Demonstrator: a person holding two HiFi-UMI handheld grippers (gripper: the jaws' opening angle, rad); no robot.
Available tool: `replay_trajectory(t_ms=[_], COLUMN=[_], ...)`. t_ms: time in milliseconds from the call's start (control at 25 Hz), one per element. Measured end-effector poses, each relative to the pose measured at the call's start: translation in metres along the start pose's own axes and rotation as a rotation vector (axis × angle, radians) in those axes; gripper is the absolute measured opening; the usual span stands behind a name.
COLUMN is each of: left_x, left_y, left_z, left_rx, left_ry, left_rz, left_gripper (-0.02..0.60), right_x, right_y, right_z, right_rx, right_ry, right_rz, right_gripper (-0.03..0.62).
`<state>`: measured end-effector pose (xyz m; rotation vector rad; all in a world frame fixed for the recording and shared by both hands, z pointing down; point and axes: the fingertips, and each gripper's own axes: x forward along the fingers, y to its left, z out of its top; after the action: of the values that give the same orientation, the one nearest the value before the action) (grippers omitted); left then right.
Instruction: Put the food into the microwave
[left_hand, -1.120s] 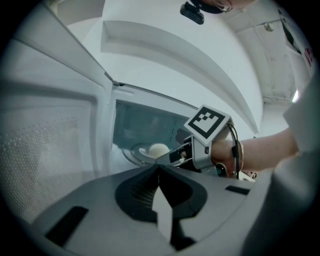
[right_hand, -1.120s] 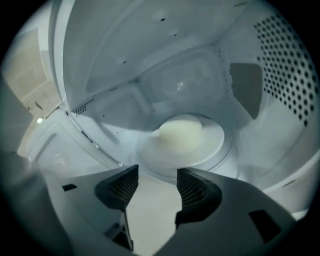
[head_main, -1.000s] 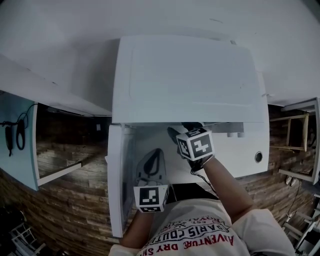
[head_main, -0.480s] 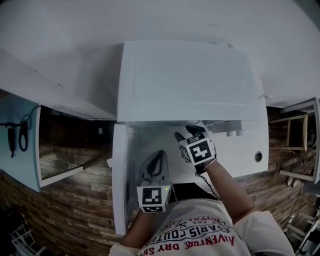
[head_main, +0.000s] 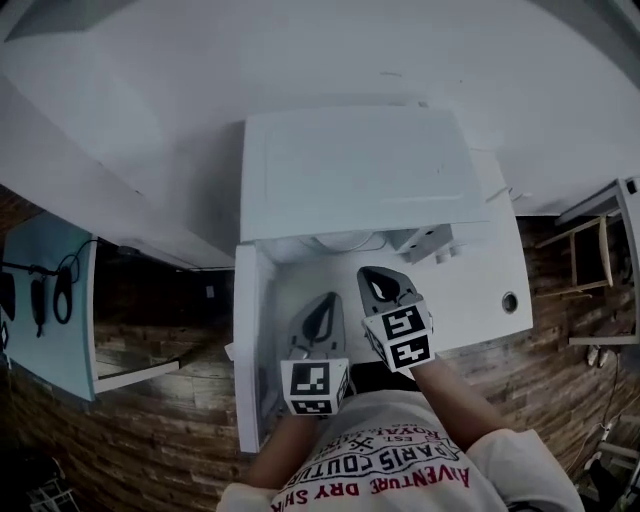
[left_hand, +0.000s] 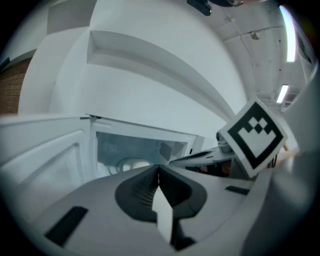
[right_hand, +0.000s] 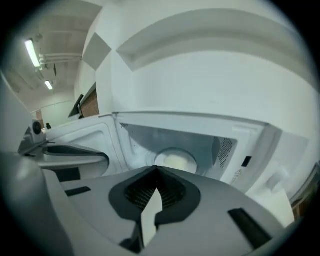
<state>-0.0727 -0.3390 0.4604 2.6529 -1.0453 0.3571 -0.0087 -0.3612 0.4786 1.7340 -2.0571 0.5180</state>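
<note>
While the food (right_hand: 175, 161) sits inside the open microwave (head_main: 350, 180), our left gripper (left_hand: 159, 170) and right gripper (right_hand: 156, 172) hang clenched and empty outside; next, we reckon, the door (head_main: 248, 345) wants swinging shut.

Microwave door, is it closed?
No, in the right gripper view the microwave door stands swung open, with a pale round dish visible inside.

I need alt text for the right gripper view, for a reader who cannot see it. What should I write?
The right gripper, jaws shut and empty, points into an open white microwave, where a round pale dish sits inside. The door stands open at the left, with the left gripper in front of it.
</note>
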Motion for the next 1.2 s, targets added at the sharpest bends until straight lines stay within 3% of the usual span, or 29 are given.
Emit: replay_trajectory(t_ms=[440, 760, 1200], left_x=[-0.065, -0.081, -0.088], left_y=[-0.036, -0.037, -0.044], left_z=[0.063, 0.070, 0.065], left_rx=[0.129, 0.142, 0.155], left_ry=[-0.176, -0.212, -0.206], left_rz=[-0.072, -0.060, -0.058], left_gripper=[0.006, 0.006, 0.006], right_x=[-0.113, -0.135, -0.141], right_y=[0.020, 0.040, 0.037], right_z=[0.056, 0.051, 0.046], right_rx=[-0.046, -0.060, 0.015], right_ry=[-0.329, -0.366, -0.353], right_rz=[-0.062, -0.048, -0.046], right_gripper=[0.012, 0.012, 0.011])
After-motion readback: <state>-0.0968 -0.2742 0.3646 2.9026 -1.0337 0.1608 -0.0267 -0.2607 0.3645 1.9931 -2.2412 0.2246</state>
